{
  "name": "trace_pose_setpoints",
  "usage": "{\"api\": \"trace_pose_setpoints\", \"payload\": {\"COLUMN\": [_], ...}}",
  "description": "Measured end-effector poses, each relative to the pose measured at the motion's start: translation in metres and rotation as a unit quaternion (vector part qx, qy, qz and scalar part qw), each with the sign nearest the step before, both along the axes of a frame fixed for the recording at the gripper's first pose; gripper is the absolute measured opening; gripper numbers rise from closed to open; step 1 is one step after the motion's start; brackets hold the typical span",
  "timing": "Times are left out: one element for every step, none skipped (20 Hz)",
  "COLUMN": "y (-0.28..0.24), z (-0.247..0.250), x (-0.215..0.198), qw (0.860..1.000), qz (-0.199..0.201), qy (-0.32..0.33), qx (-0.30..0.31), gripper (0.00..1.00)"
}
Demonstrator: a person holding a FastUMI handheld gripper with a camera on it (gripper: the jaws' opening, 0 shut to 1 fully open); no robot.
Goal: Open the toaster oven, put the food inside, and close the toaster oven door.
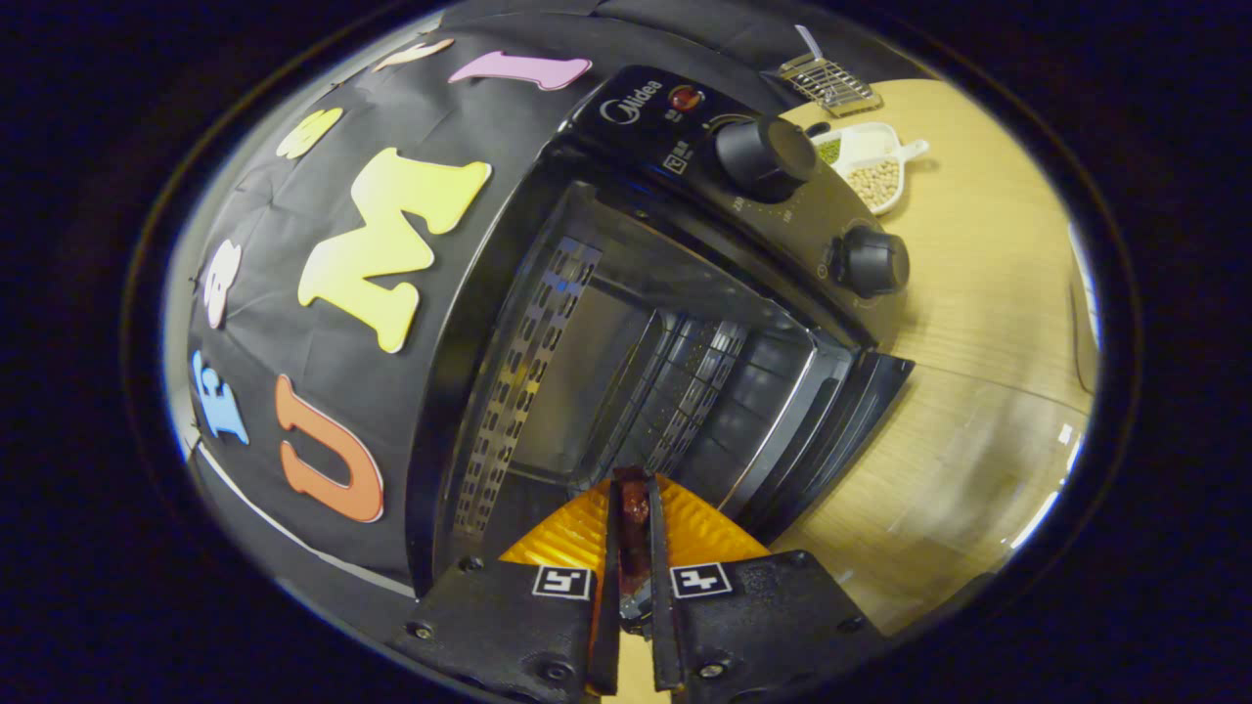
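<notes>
Gripper view: one gripper [634,513] squeezes its two fingers on one dark red bit of food [634,508]. Just ahead sits one toaster oven [626,323], its door [831,430] open. It has two knobs [763,156]. One dish [875,161] rests on one table [978,323].

the gripper [634,508] has its jaws nearly closed on a thin dark reddish piece of food [634,508], just ahead of the open toaster oven [626,372]. its door [831,430] hangs down over the wooden counter [978,323]. beyond the two knobs [766,156] sit a white dish of beans [873,166] and a wire rack [829,83].
</notes>
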State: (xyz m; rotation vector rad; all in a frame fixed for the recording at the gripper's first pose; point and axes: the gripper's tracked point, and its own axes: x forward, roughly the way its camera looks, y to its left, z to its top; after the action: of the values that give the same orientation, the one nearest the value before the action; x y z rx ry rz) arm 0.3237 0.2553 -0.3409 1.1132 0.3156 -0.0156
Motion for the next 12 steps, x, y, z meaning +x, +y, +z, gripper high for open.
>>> {"api": "trace_pose_setpoints", "payload": {"y": [0.000,-0.001,-0.002,-0.006,-0.010,-0.014,-0.017,-0.021,-0.023,-0.026,-0.023,-0.023], "z": [-0.002,-0.002,-0.002,-0.004,-0.002,0.000,0.004,0.015,0.022,0.032,0.035,0.038], "x": [-0.001,-0.001,-0.002,-0.004,-0.004,-0.005,-0.006,-0.009,-0.008,-0.011,-0.014,-0.016], "qw": [1.000,1.000,0.998,0.997,0.994,0.989,0.983,0.977,0.968,0.959,0.952,0.947], "qz": [0.004,0.008,0.013,0.016,0.015,0.020,0.024,0.025,0.022,0.021,0.028,0.039], "qy": [0.004,0.005,0.010,0.014,0.014,0.015,0.012,-0.004,-0.012,-0.022,-0.027,-0.026], "qx": [-0.015,-0.029,-0.054,-0.080,-0.108,-0.144,-0.181,-0.213,-0.250,-0.281,-0.304,-0.317], "gripper": [0.19,0.21,0.23,0.26,0.28,0.36,0.44,0.53,0.61,0.74,0.88,1.00]}}
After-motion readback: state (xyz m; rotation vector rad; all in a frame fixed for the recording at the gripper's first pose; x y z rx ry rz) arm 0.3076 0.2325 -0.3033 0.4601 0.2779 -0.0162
